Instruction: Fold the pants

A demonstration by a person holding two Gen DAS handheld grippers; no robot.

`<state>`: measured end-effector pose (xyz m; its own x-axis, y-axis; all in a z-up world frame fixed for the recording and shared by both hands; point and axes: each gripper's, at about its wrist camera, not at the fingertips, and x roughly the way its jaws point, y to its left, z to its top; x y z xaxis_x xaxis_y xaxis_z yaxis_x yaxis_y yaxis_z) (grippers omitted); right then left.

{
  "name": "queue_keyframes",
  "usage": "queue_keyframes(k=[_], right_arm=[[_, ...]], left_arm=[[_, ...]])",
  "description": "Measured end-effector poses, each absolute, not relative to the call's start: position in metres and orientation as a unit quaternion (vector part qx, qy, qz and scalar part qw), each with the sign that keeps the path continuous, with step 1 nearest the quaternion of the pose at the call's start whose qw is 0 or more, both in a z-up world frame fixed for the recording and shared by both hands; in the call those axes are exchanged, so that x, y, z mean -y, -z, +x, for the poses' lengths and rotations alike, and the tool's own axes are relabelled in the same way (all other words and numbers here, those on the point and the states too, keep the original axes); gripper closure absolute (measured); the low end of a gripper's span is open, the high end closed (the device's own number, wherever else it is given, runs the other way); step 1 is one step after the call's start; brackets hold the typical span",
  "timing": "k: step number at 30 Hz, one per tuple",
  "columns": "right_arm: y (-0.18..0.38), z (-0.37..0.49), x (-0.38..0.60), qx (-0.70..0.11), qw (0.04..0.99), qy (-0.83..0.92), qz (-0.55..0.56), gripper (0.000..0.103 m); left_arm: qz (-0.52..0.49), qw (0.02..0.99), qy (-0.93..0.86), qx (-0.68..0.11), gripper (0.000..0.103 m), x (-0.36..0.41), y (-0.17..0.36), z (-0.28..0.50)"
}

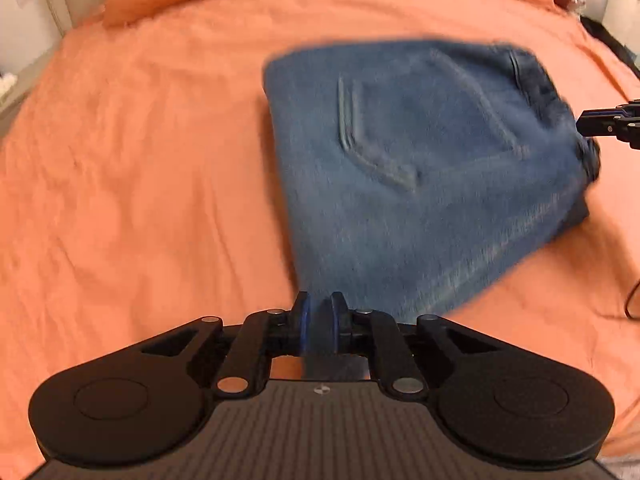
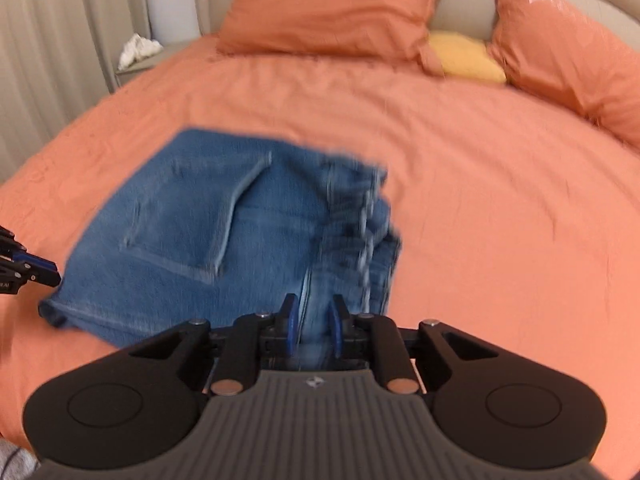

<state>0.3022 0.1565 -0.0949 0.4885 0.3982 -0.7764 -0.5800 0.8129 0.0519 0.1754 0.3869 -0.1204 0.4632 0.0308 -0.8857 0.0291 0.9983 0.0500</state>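
Blue jeans (image 2: pixel 224 232) folded into a blurred, lifted bundle, back pocket up, over the middle of the orange bed (image 2: pixel 480 220). Left tongs (image 1: pixel 320 316) pinching the bundle's near corner, right tongs (image 2: pixel 314 320) pinching denim at the waistband side. Wide bare sheet all round; pillows (image 2: pixel 332 8) at the head edge.

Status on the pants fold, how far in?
Done: the jeans are already doubled into a short stack on the bed, back pocket up. In hand: left tongs and right tongs each pinch denim at the near edge; blur suggests motion. Left: carry that edge over, lay it flat, let go.
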Motion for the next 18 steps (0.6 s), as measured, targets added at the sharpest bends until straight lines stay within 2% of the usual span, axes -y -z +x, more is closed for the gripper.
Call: queue_keyframes(k=[3, 7, 11, 18], right_arm=[[0.087, 0.329, -0.169, -0.41, 0.859, -0.292, -0.096, 0.09], [0.083, 0.363, -0.186, -0.413, 0.861, -0.29, -0.065, 0.081], [0.095, 0.389, -0.197, -0.432, 0.859, -0.27, -0.057, 0.081], [0.13, 0.415, -0.19, -0.464, 0.847, -0.256, -0.049, 0.084]], left_arm=[[0.009, 0.872, -0.016, -0.489, 0.09, -0.395, 0.108, 0.198], [-0.056, 0.892, -0.033, -0.447, 0.09, -0.405, 0.102, 0.233], [-0.102, 0.894, -0.046, -0.433, 0.09, -0.409, 0.113, 0.268], [-0.092, 0.889, -0.053, -0.445, 0.09, -0.414, 0.131, 0.3]])
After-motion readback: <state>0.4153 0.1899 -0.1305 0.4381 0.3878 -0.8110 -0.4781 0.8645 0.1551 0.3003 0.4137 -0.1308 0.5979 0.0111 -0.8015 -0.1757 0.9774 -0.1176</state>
